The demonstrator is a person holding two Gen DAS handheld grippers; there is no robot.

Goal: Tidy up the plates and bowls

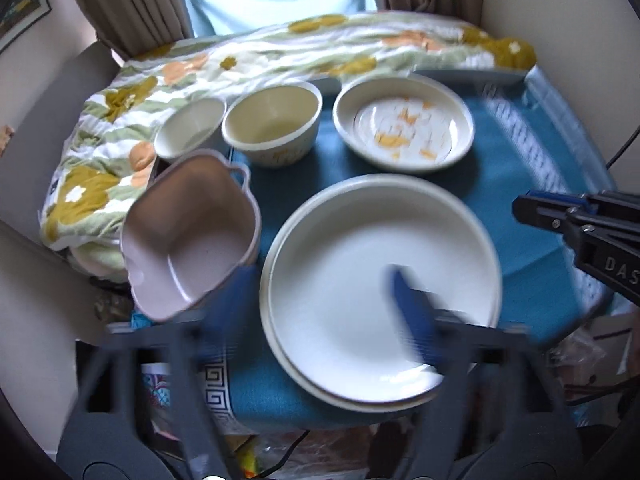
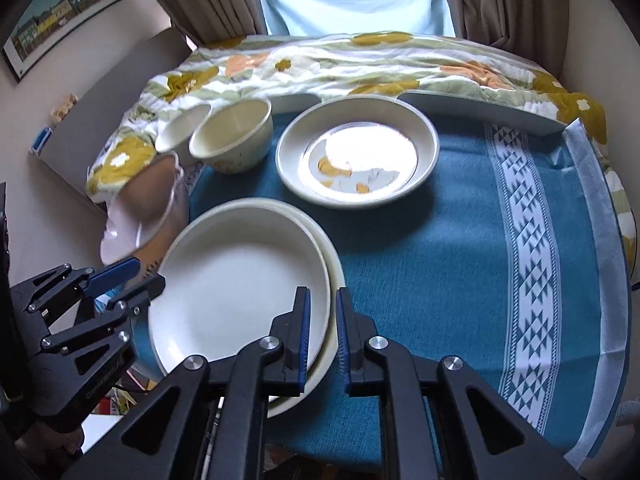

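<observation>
Here the left gripper (image 1: 320, 312) stands released above the white plate (image 1: 376, 280), while the right gripper (image 2: 323, 300) is clenched on that plate's near-right rim.

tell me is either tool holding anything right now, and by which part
Nothing is held. The left tool stands open above the stacked plates; the right tool is shut with nothing between its fingers.
</observation>
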